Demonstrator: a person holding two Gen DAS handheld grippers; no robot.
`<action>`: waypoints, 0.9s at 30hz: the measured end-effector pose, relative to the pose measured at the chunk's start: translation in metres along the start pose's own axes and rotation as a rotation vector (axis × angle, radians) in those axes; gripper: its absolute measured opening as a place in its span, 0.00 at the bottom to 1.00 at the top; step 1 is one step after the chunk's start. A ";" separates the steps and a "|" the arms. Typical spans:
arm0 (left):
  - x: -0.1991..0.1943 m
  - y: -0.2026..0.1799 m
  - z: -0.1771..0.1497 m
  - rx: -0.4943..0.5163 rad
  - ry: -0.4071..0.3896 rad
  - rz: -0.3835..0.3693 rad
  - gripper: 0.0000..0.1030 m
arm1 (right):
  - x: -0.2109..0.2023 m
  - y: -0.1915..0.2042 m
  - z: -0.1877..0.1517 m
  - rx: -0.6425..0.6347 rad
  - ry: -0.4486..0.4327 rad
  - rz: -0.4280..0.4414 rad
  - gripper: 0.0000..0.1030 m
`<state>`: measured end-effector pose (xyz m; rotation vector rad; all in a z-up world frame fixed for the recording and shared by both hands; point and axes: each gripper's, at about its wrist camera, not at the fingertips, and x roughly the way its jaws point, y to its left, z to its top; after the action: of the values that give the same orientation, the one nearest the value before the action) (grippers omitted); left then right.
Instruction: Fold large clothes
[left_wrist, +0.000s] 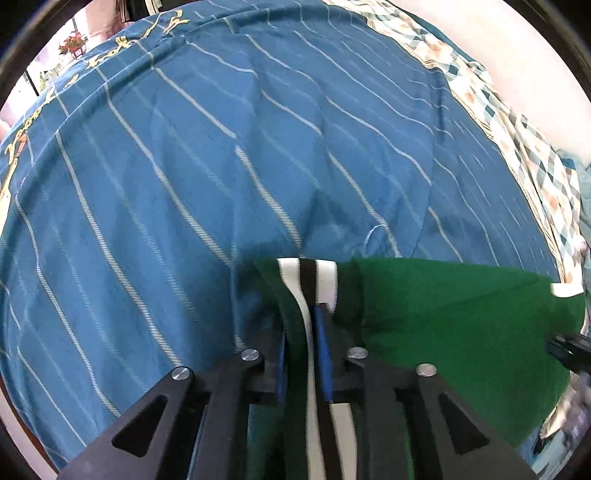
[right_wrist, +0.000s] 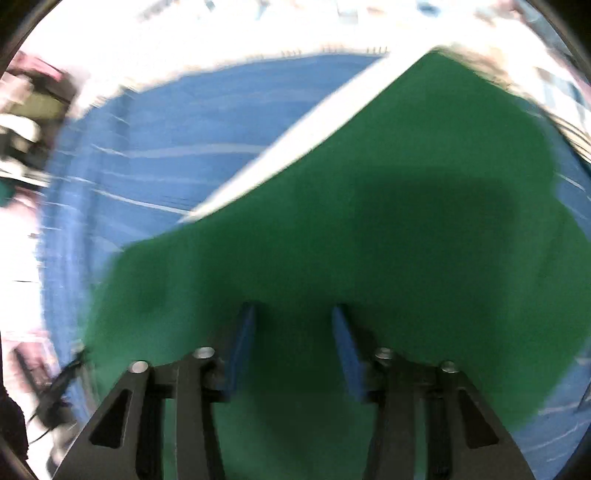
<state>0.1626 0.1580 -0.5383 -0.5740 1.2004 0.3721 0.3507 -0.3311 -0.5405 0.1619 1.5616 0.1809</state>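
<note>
Left wrist: green garment (left_wrist: 461, 325) lies on blue striped bedspread (left_wrist: 221, 166) beside checked cloth (left_wrist: 535, 166).

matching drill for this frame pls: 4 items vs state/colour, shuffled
Items:
1. left claw
2. right claw
3. green garment
4. bedspread

States:
A. blue with pale stripes, lying under the garment
B. shut on the striped white-and-black trim
C. jaws apart, nothing between the pads
D. plain green, spread on the bed

Pairs: 1-B, 2-C, 3-D, 4-A
</note>
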 end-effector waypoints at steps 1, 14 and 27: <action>-0.005 0.008 -0.001 -0.024 0.015 -0.029 0.18 | 0.001 0.000 0.007 0.018 0.001 -0.004 0.43; -0.105 0.060 -0.117 -0.411 -0.039 -0.148 0.90 | -0.083 -0.039 -0.077 -0.002 0.026 0.089 0.59; -0.046 0.010 -0.220 -0.686 -0.119 -0.208 0.89 | -0.097 -0.101 -0.126 0.113 -0.033 0.152 0.59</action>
<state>-0.0262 0.0356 -0.5513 -1.2396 0.8702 0.6356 0.2261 -0.4519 -0.4681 0.3709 1.5276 0.2084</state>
